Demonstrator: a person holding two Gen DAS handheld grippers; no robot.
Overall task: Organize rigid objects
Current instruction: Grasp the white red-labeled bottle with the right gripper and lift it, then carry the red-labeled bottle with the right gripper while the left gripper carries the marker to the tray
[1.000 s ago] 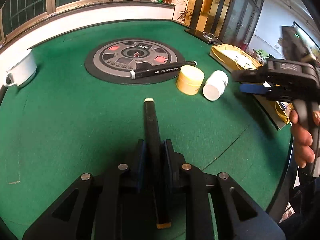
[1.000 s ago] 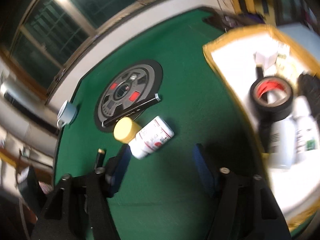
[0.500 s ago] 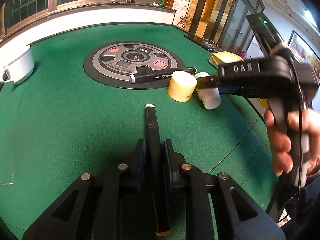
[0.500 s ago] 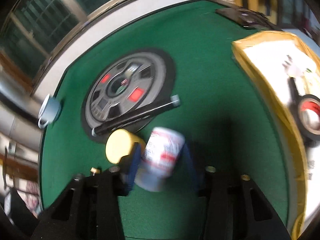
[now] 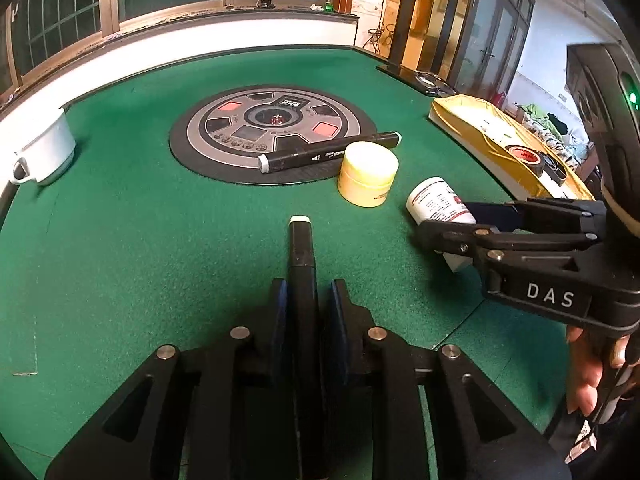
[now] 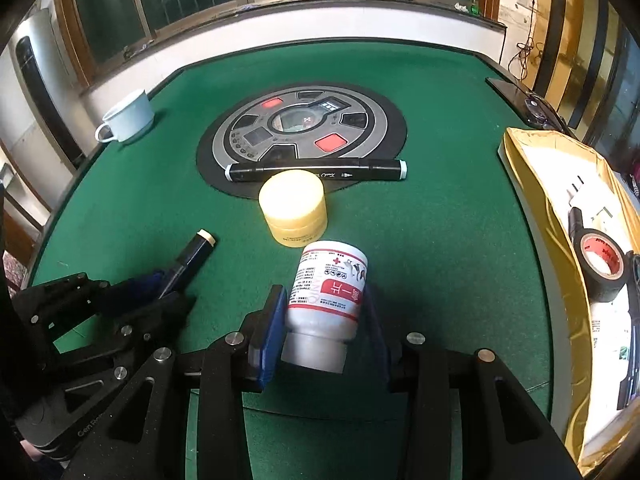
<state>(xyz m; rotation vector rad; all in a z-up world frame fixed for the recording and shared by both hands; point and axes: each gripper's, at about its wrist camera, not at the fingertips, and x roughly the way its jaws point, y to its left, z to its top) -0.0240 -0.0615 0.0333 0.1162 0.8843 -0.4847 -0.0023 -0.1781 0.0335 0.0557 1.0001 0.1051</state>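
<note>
My left gripper (image 5: 306, 292) holds a black marker (image 5: 302, 248) with a cream cap that points forward over the green felt; its jaws are just starting to ease open, and the pads still flank the barrel closely. My right gripper (image 6: 326, 304) is shut on a white pill bottle (image 6: 328, 292) with a red label, a pad on each side and the cap end toward the camera. In the left wrist view, that bottle (image 5: 436, 200) lies low over the felt at the tips of the right gripper (image 5: 440, 232). In the right wrist view, the left gripper (image 6: 160, 284) and its marker (image 6: 192, 256) are at the lower left.
A yellow jar (image 6: 294, 208) stands just beyond the bottle. A second black marker (image 6: 316, 171) lies across the edge of the round centre console (image 6: 300, 120). A pale cup (image 6: 128, 116) is far left. A yellow-lined box (image 6: 532, 184) at right holds a tape roll (image 6: 602, 268) and other items.
The right gripper came in from the right, rolled level, and closed around the pill bottle. The left gripper and its marker stayed in place.
</note>
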